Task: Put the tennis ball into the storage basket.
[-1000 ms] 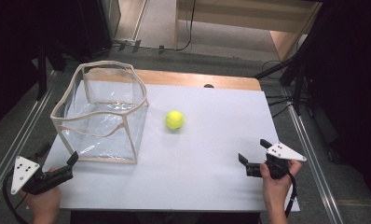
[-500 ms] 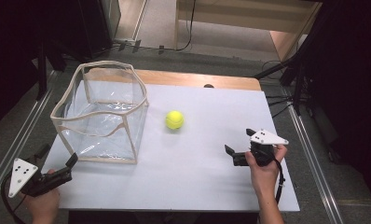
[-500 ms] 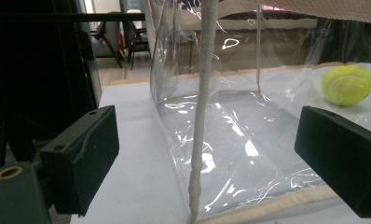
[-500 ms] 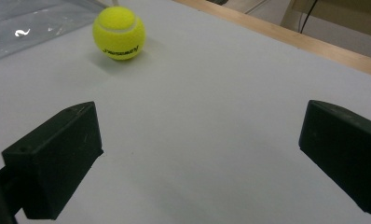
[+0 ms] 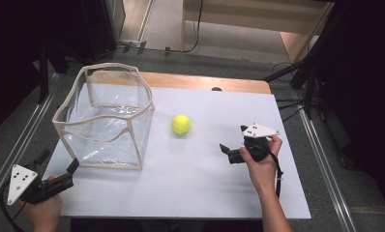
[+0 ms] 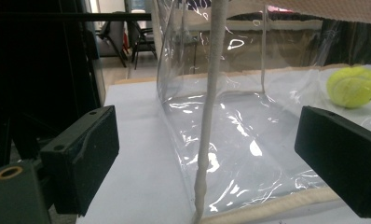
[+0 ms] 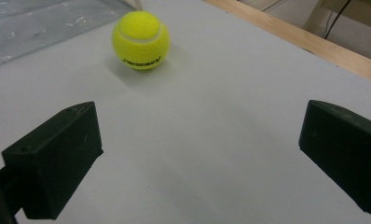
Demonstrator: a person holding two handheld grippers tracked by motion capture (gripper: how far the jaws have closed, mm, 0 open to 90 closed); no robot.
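A yellow tennis ball (image 5: 181,124) rests on the white table (image 5: 195,193), just right of a clear plastic bin (image 5: 103,145) with beige trim. My right gripper (image 5: 230,137) is open, about a hand's width right of the ball, with its jaws pointing toward it. In the right gripper view the ball (image 7: 140,40) lies ahead and left of the open gripper (image 7: 197,154). My left gripper (image 5: 58,161) is open at the table's front left edge, facing the bin's near corner. The left gripper view has the bin's corner seam (image 6: 209,116) between the jaws and the ball (image 6: 353,87) seen beyond it.
A wooden strip (image 5: 205,83) runs along the table's far edge. Metal rails (image 5: 321,159) flank the table on both sides, and cables (image 5: 292,104) lie on the floor at the right. Bare tabletop stretches between the two grippers.
My right gripper has moved left and forward over the table, closing in on the ball. The left gripper has barely shifted. The ball and bin stayed put.
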